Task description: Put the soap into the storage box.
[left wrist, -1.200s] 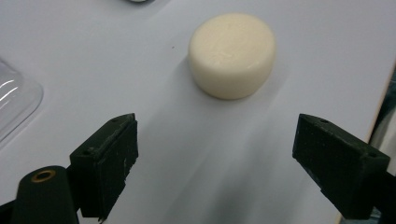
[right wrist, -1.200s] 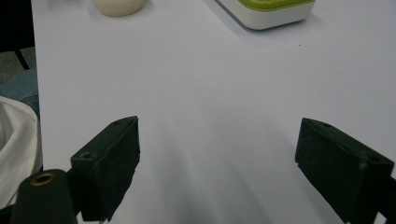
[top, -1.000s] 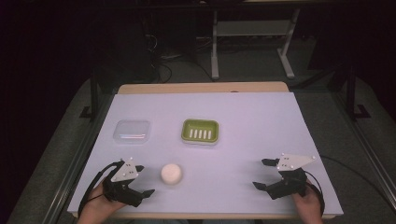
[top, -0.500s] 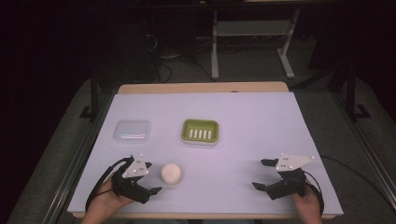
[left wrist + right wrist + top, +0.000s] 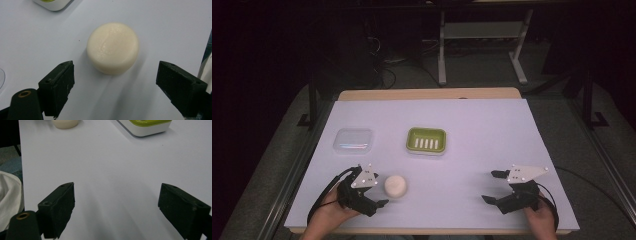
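- Work in hand looks like picking up the round soap bar (image 5: 396,185); probably it goes to the green soap dish (image 5: 426,140), but that is a guess.
- Progress: early. Soap sits flat on the white table cover (image 5: 472,130), not lifted, not gripped. Dish is empty, slots bare.
- Clear lidded box (image 5: 354,140) sits left of the dish, closed as far as I can tell, untouched.
- Left gripper (image 5: 373,192) is low at the near-left of the table, just beside the soap, jaws pointing toward it.
- Left gripper view: jaws spread wide, nothing between the pads. Soap (image 5: 113,48) lies ahead of the jaw tips, roughly centred in the gap, slightly toward the left pad. Not touching either pad.
- Gap looks wider than the soap, so it should fit between without nudging.
- Left to do, as judged: push forward until the soap is between the pads, close, lift, carry to the dish, release.
- Right gripper (image 5: 496,187) is at the near-right, well apart from the soap, low over the table.
- Right gripper view: jaws wide, holding nothing, bare table cover between them. Soap (image 5: 65,123) shows at the top edge far off, dish corner (image 5: 147,127) at the top right.
- Right gripper looks idle for this step.
- Risk: soap is smooth and rounded, could slip or skid if the pads close off-centre.
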Tool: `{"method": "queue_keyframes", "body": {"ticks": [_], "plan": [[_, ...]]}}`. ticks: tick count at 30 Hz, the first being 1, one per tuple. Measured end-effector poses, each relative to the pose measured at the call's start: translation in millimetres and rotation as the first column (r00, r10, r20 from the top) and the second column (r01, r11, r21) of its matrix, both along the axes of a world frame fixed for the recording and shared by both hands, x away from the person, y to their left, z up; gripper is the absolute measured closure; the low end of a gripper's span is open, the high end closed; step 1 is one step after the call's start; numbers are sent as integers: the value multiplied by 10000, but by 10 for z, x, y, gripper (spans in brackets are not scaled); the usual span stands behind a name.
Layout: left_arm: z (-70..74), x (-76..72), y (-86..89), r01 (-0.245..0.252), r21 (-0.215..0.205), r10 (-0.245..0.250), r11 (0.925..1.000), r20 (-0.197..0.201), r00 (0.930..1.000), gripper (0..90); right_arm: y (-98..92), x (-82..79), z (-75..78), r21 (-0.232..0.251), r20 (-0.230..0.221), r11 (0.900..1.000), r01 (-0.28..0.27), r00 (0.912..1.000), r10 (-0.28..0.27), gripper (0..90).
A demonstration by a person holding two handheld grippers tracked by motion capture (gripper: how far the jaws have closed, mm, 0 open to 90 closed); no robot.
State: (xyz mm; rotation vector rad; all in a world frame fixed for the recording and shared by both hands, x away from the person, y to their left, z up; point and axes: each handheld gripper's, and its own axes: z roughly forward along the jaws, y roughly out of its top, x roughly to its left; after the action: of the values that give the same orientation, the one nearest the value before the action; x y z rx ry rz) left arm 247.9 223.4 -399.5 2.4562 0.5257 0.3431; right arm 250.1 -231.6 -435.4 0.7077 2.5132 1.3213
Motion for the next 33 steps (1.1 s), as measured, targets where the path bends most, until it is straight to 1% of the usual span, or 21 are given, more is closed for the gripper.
{"method": "queue_keyframes", "body": {"ticks": [1, 3, 7, 10, 12, 14, 16, 17, 19, 22, 23, 26, 29, 31, 33], "plan": [[6, 7, -21, 88, 39, -88, 10000, 67, 9999, 148, 1, 0, 0, 8, 2, 10000, -5, 10000, 5, 131], [8, 13, -31, 58, 29, -58, 10000, 48, 10000, 148, 1, 0, 0, 14, -3, 10000, -9, 10000, 9, 131], [5, 53, -78, 85, 143, -83, 9999, -129, 9999, 148, 5, 1, 1, 7, -7, 10000, -53, 10000, 53, 131], [-3, 61, -101, 75, 199, -72, 9998, -143, 9999, 148, 6, 2, 1, 10, -2, 10000, -59, 10000, 59, 131], [-8, 74, -121, 84, 324, -81, 9994, -118, 9999, 147, 5, 3, 2, 21, -8, 10000, -54, 10000, 54, 131], [-11, 83, -137, 113, 317, -107, 9994, -190, 9998, 148, 5, 4, 3, 29, -6, 10000, -46, 10000, 46, 131], [-6, 94, -151, 167, 415, -159, 9990, -187, 9997, 147, 6, 3, 4, 21, -12, 10000, -50, 10000, 50, 131], [-11, 94, -161, 111, 333, -103, 9994, -233, 9997, 147, 6, 3, 4, 26, -17, 10000, -50, 10000, 50, 131], [-5, 107, -171, 180, 476, -169, 9987, -240, 9996, 147, 7, 3, 5, 26, -20, 10000, -57, 10000, 57, 131], [-10, 121, -188, 131, 526, -117, 9985, -273, 9996, 148, 9, 3, 5, 41, -30, 10000, -51, 10000, 51, 131], [-5, 133, -195, 163, 680, -144, 9976, -286, 9995, 148, 10, 3, 6, 47, -29, 10000, -58, 10000, 58, 131], [-8, 143, -206, 186, 674, -168, 9975, -277, 9995, 148, 12, 4, 6, 41, -29, 10000, -69, 10000, 69, 131], [-17, 155, -230, 199, 719, -171, 9972, -396, 9991, 148, 15, 4, 6, 49, -19, 10000, -73, 10000, 73, 131], [-24, 169, -247, 247, 852, -216, 9961, -367, 9991, 148, 17, 3, 5, 43, -51, 10000, -70, 10000, 71, 131], [-35, 180, -266, 224, 894, -187, 9957, -419, 9989, 148, 17, 3, 6, 44, -50, 10000, -77, 10000, 77, 131]]}}
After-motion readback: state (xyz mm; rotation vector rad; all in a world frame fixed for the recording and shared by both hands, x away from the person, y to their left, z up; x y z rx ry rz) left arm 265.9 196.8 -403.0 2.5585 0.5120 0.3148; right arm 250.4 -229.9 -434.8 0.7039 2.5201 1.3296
